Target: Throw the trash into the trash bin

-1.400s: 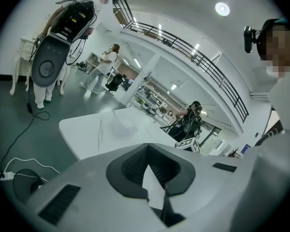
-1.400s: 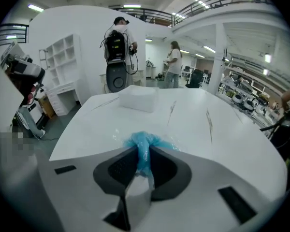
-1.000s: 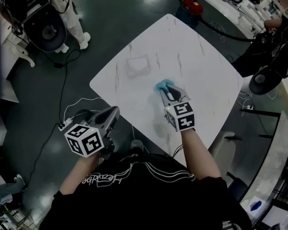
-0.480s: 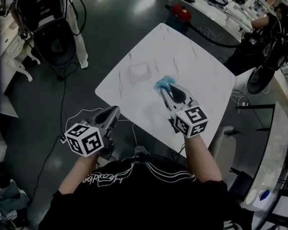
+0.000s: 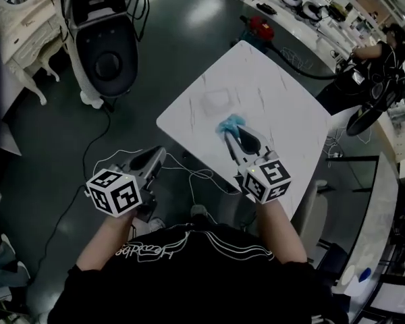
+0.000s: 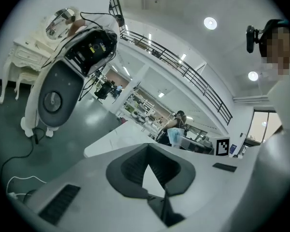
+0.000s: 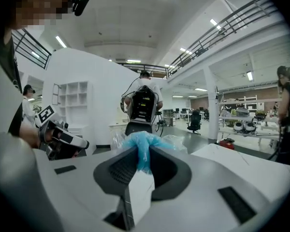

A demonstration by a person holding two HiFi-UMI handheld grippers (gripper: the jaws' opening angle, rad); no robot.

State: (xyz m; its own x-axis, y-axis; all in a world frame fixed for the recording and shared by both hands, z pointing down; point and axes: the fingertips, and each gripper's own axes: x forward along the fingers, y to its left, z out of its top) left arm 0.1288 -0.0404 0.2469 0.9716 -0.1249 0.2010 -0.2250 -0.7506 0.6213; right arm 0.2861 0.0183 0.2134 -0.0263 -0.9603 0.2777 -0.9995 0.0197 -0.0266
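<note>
Compared with a second ago, the right tool (image 5: 227,133) has risen off the worktop (image 5: 283,106) and come back towards the person, and it still grips the trash (image 5: 232,123), a crumpled blue plastic wad. Its jaws press on the wad from both sides, with a tuft standing up above the pads in the right gripper view. The trash was then low over the middle of the worktop. Now it hangs clear of the surface, over the part nearer the worktop's near-left edge. The left tool (image 5: 159,154) has drifted up and a little forward but stays off the worktop, out over the dark floor (image 5: 40,160) beyond that edge. Its jaws are closed tip to tip with nothing between them. The whole worktop now sits further right and looks smaller in the head view. A faint pale rectangle (image 5: 216,100) still lies on it beyond the trash, towards the far-left edge; what it is cannot be told. A white cable (image 5: 192,173) loops over the floor between the two tools, just off the near-left edge. A large black-and-white machine (image 5: 108,52) stands on the floor ahead of the left tool, beside pale carved furniture (image 5: 23,42). In the right gripper view a black rig with cables (image 7: 142,105) stands straight beyond the trash, a person's head showing above it. A red object (image 5: 260,25) sits on the floor past the far corner of the worktop. A person in dark clothes (image 5: 378,56) stands off to the right by a long bench (image 5: 304,9).
</note>
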